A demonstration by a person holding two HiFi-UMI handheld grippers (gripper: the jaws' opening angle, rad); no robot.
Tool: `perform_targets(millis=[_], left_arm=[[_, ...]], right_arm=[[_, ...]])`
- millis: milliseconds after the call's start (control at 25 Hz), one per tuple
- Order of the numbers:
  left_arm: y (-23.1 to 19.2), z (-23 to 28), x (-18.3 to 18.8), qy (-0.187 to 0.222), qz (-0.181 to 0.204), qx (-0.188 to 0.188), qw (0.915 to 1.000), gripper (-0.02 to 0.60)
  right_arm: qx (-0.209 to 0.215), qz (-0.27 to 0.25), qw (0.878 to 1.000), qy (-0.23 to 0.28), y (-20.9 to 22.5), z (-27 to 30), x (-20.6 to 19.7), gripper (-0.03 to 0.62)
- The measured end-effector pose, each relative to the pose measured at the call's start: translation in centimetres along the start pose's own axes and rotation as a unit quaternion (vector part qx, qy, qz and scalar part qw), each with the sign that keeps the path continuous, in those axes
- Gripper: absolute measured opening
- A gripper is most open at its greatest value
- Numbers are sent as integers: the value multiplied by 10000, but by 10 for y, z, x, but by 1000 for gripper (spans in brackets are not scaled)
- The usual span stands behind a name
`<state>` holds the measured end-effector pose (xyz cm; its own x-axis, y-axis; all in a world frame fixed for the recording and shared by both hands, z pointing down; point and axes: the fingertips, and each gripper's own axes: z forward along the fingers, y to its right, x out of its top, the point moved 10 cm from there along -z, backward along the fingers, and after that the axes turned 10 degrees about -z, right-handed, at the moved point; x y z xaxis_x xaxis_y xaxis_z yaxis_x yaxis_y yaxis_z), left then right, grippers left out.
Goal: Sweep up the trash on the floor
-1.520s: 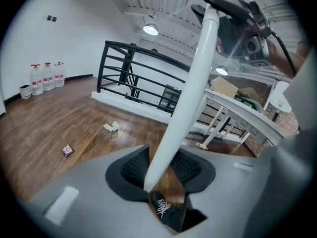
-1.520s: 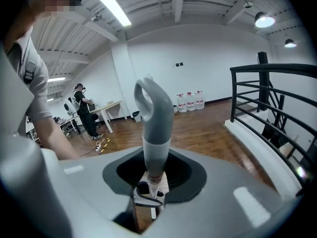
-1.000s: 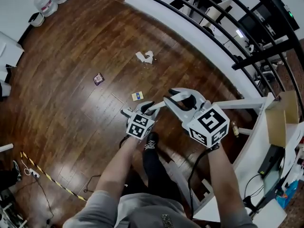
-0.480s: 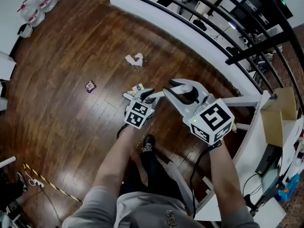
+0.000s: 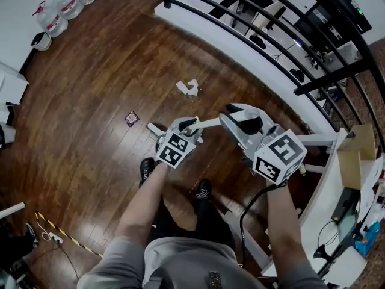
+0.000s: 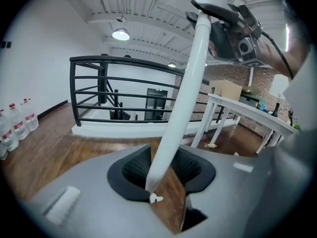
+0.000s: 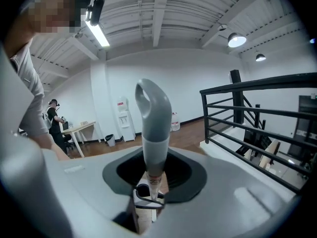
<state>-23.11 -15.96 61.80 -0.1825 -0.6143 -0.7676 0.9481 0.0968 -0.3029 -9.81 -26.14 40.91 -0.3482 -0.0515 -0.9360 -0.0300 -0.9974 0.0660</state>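
Head view first: wide open wooden floor (image 5: 90, 101) to the left and ahead, and the black railing (image 5: 252, 26) on its white base curves across the top right and shuts that side off. A white table (image 5: 319, 209) with a cardboard box (image 5: 352, 155) on it hems in the right edge. Water bottles (image 5: 63, 5) stand far off at the top left wall. The trash lies out in the open: a crumpled paper (image 5: 187, 88) is ahead of the tips and near the railing base, while a dark wrapper (image 5: 131, 118) sits off to the left. The person's shoes are planted just below the hands. The left gripper (image 5: 187, 125) and right gripper (image 5: 240, 116) sit close together, and the white pole (image 5: 207, 123) runs between them.

Over to the left gripper view: floor opens ahead to the railing, with table legs at the right. The pole rises slanting from between the jaws up to the other gripper overhead. The jaws are clamped on that pole and have just tightened a touch.

Right gripper view now: a long clear room, with the railing close on the right, and a water dispenser (image 7: 123, 118) and a distant person (image 7: 52, 115) at the far wall. These jaws are closed around the grey handle (image 7: 153, 128), which stands upright out of them.
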Motion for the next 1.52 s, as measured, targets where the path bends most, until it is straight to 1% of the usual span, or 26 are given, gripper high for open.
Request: perform_targets(millis=[80, 200, 320, 480, 600, 680, 760, 880, 1000, 1080, 1360, 1400, 1520], left_arm=[[-35, -23, -2, -160, 88, 1, 9998, 123], [-89, -59, -14, -467, 231, -127, 9986, 123], [-146, -84, -28, -884, 390, -277, 9949, 123], [-210, -97, -54, -1488, 542, -645, 9853, 124], [-244, -97, -69, -1650, 538, -964, 9801, 130], [-253, -91, -74, -1674, 589, -1209, 9767, 130], [-252, -79, -75, -1575, 656, -1462, 9744, 130], [-242, -58, -71, -1302, 764, -1795, 9721, 132], [-217, -36, -66, -1141, 846, -2083, 9677, 135], [-198, -19, -61, -1104, 907, -2280, 9631, 136], [-115, 49, -36, -1161, 1311, -3001, 9377, 138], [-102, 58, -34, -1175, 1372, -3105, 9332, 138], [-62, 84, -27, -1277, 1550, -3465, 9163, 140]], right_arm=[[-108, 257, 9996, 77, -9, 31, 5, 92], [-267, 657, 9974, 100, -31, 84, 8, 92], [-321, 958, 9949, 16, -50, 139, 5, 92], [-455, 1321, 9899, -239, -74, 203, -10, 92], [-593, 1475, 9866, -378, -83, 236, -19, 92], [-709, 1430, 9860, -483, -86, 243, -22, 92], [-846, 1251, 9867, -609, -85, 240, -24, 92], [-1135, 1015, 9855, -745, -83, 222, -27, 91], [-1478, 1033, 9805, -780, -80, 191, -34, 91], [-1721, 1084, 9758, -798, -76, 168, -37, 91], [-2582, 1324, 9525, -927, -59, 79, -53, 91], [-2681, 1341, 9492, -961, -57, 66, -55, 91], [-3009, 1437, 9371, -1028, -53, 29, -63, 91]])
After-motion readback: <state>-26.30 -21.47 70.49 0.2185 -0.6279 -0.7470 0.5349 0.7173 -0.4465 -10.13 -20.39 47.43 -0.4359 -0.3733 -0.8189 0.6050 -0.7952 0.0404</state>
